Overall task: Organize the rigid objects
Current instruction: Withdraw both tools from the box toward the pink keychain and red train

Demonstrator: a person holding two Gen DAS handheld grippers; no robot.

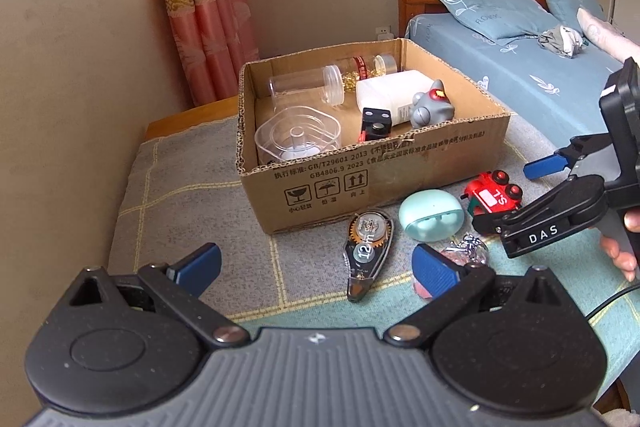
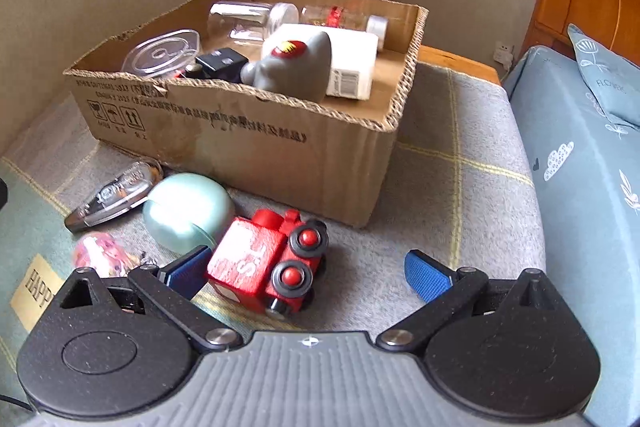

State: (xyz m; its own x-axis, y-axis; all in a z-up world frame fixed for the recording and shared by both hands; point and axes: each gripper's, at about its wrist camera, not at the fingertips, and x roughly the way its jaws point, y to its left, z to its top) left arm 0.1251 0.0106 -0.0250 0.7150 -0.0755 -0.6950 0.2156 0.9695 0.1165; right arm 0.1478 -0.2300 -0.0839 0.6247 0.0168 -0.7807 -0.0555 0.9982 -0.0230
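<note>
A cardboard box (image 1: 360, 183) (image 2: 240, 143) stands on the grey blanket and holds clear jars, a white bottle, a black block and a grey shark toy (image 1: 434, 105) (image 2: 296, 67). In front of it lie a correction tape (image 1: 366, 251) (image 2: 116, 193), a mint round case (image 1: 432, 215) (image 2: 188, 211), a red toy train (image 1: 494, 195) (image 2: 268, 263) and a pink keychain (image 1: 464, 255) (image 2: 98, 255). My left gripper (image 1: 316, 267) is open above the tape. My right gripper (image 2: 308, 273) (image 1: 516, 195) is open around the train, not touching it.
A blue-sheeted bed (image 1: 520, 67) (image 2: 580, 147) with pillows and a wooden headboard lies to the right. A beige wall (image 1: 80, 67) is to the left, pink curtains (image 1: 204, 19) behind. A "HAPPY" label (image 2: 34, 291) shows on the blanket.
</note>
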